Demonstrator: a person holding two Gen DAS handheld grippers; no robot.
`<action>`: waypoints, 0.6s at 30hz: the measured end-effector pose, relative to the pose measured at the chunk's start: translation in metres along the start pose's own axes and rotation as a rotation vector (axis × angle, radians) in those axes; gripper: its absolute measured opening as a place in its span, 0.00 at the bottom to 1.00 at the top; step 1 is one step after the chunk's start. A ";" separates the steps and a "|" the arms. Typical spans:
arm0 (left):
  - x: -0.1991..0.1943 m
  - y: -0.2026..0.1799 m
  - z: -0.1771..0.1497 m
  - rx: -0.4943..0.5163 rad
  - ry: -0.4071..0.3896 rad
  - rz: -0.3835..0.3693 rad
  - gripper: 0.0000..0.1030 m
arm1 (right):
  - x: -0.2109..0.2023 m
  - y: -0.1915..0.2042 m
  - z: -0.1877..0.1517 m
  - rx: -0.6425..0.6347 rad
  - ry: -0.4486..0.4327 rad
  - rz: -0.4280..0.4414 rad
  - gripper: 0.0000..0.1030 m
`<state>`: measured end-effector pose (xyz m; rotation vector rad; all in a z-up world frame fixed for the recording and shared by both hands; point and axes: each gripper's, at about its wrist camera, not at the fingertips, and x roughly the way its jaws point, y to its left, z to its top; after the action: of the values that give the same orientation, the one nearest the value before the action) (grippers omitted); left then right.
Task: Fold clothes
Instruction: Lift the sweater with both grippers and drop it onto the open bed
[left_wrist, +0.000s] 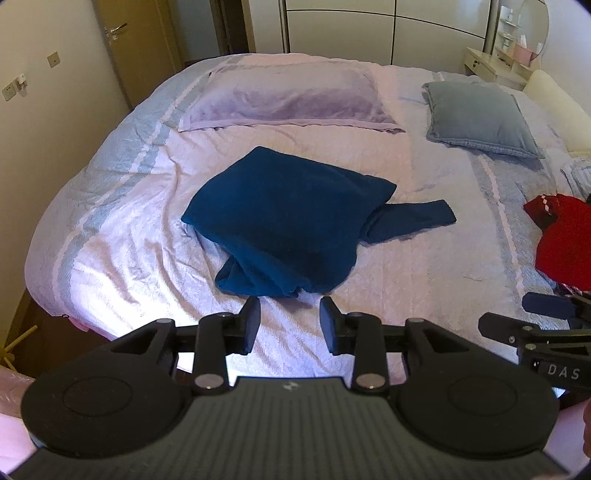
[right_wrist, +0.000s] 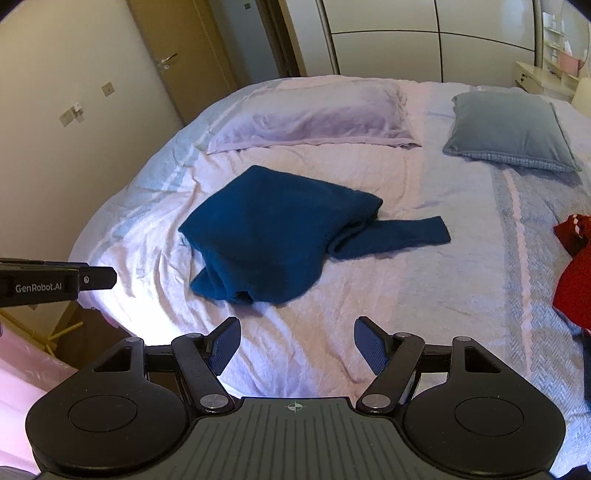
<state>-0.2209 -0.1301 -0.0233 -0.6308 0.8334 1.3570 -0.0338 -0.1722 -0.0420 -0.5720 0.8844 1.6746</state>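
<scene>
A dark blue sweater (left_wrist: 291, 218) lies loosely folded in the middle of the bed (left_wrist: 147, 229), one sleeve sticking out to the right. It also shows in the right wrist view (right_wrist: 273, 232). My left gripper (left_wrist: 290, 321) is open and empty, just short of the sweater's near edge. My right gripper (right_wrist: 297, 343) is open and empty, a little further back from the sweater. The right gripper also shows at the right edge of the left wrist view (left_wrist: 532, 314). The left gripper's finger shows at the left of the right wrist view (right_wrist: 96, 278).
A lilac pillow (left_wrist: 288, 98) and a grey pillow (left_wrist: 484, 118) lie at the far side of the bed. A red garment (left_wrist: 565, 240) lies at the right edge. A door (left_wrist: 125, 44) and wardrobe (left_wrist: 388, 29) stand beyond.
</scene>
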 end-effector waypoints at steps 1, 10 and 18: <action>0.002 0.001 0.001 -0.001 0.001 -0.006 0.30 | 0.002 0.001 0.001 0.004 0.004 -0.001 0.69; 0.036 0.032 0.018 -0.012 0.027 -0.039 0.30 | 0.033 0.019 0.024 -0.009 0.025 -0.028 0.69; 0.082 0.071 0.057 0.020 0.048 -0.069 0.30 | 0.082 0.036 0.058 0.025 0.043 -0.058 0.69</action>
<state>-0.2812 -0.0276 -0.0523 -0.6732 0.8551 1.2735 -0.0869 -0.0815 -0.0597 -0.6129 0.9095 1.6022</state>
